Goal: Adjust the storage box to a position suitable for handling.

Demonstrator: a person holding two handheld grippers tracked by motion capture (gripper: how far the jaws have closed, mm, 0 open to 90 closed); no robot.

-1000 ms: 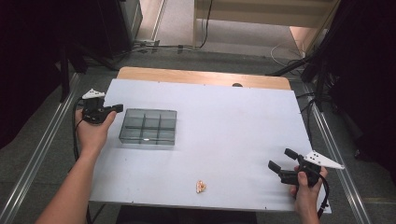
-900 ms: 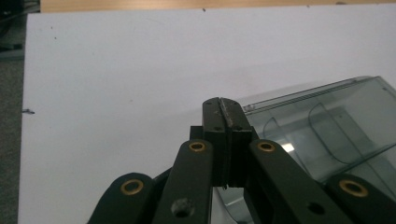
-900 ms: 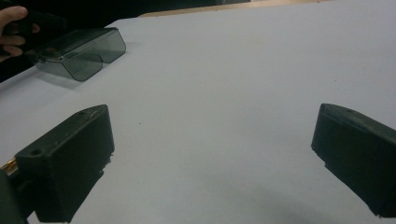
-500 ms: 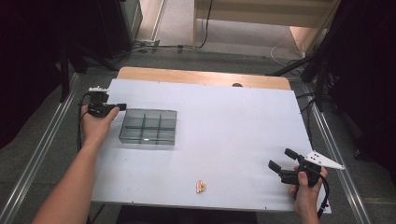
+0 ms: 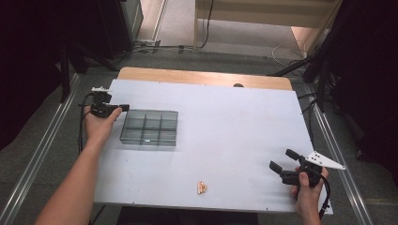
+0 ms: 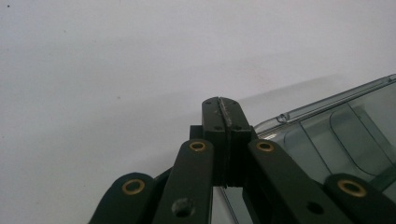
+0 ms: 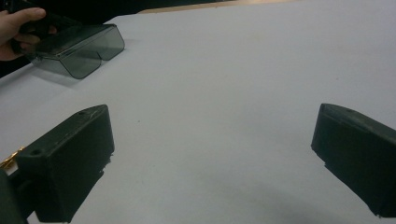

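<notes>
- My left hand-held gripper [image 5: 123, 108] sits at the far left corner of a smoky, see-through compartment box [image 5: 150, 127]. Its jaws are clenched together with nothing between them, and their tip is just beside the box rim.
- In the left gripper view, the closed left hand-held gripper [image 6: 226, 108] points past the corner of the compartment box [image 6: 345, 126]. I cannot tell whether it touches the plastic.
- The box lies flat on the left half of the counter [image 5: 225, 122]. It is divided into six compartments, and they look empty.
- My right hand-held gripper [image 5: 283, 159] hovers near the right front corner of the counter, released, jaws wide apart and holding nothing.
- A small orange-gold object [image 5: 202, 187] lies alone near the front edge, between my two hands and well apart from the box.
- I judge the step in hand to be steadying or nudging the box by its corner. To do it well, I should press low and gently so the light plastic slides instead of tipping, and keep my hand clear of the compartments.
- The counter is a plain white sheet, with a strip of wooden board showing along the far edge.
- Around it are a grey floor, metal rails on both sides, dark curtains and loose cables.
</notes>
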